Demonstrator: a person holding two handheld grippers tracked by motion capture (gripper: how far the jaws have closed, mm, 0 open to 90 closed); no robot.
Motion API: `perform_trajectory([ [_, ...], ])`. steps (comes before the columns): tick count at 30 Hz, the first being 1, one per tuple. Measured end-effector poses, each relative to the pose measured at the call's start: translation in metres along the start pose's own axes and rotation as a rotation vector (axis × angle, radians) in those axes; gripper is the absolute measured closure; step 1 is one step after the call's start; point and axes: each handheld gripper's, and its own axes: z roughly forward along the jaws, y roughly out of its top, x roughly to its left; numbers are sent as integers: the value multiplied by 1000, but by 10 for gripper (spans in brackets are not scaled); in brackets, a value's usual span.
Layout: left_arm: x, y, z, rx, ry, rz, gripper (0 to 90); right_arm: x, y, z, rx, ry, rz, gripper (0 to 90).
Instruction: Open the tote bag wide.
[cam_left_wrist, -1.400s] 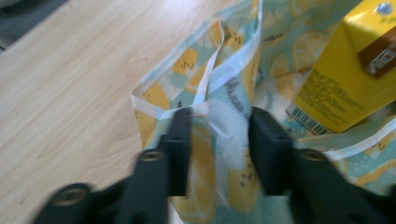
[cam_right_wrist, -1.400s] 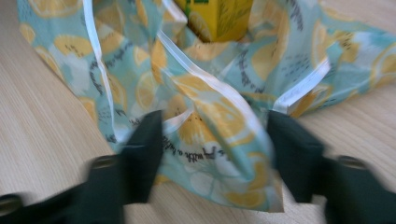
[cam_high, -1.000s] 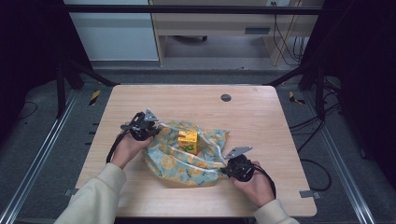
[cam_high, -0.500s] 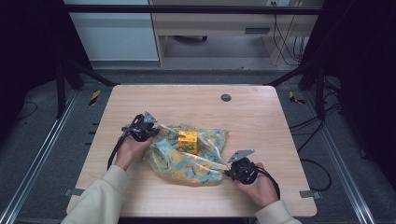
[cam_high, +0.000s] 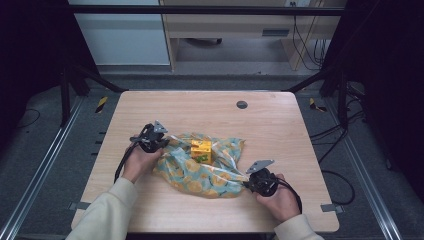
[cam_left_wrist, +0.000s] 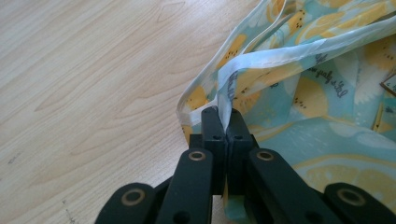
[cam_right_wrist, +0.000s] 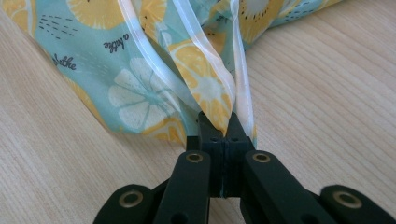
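We had the left gripper (cam_high: 161, 141) and right gripper (cam_high: 249, 183) clamped on the cloth (cam_high: 200, 172) either side of the yellow box (cam_high: 201, 150); uneven pulling could tip it.

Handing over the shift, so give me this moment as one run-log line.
left gripper: shut on cloth edge | right gripper: shut on opposite edge | fruit-print cloth: on table, held between both | yellow box: sits on cloth

One fruit-print bag (cam_high: 200, 172), one yellow box (cam_high: 201, 150), two grippers.
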Motion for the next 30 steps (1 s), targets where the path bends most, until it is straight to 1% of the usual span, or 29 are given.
perform_trajectory([
  [2,0,-1,0,-1,-1,-2,898,0,0,0,2,0,-3,900],
  [3,1,-1,0,3,-1,0,898,1,0,1,-1,1,8,900],
  [4,1,-1,0,4,-1,2,898,1,0,1,-1,1,8,900],
  [6,1,-2,0,3,0,3,899,1,0,0,5,-3,2,900],
  [15,2,-5,3,17,-4,3,899,1,-1,1,6,2,3,900],
  [23,1,-6,4,25,2,6,899,0,-1,0,8,-3,-2,900],
  [26,0,-7,4,26,6,13,899,-1,-1,0,3,-5,10,900],
  [27,-1,-7,4,26,5,9,899,-1,-1,0,3,-5,10,900],
  [29,-2,-7,2,26,2,16,888,0,-1,0,-5,-11,12,899],
  [30,-2,-7,2,22,-4,16,888,0,-1,-1,-16,-12,3,896],
])
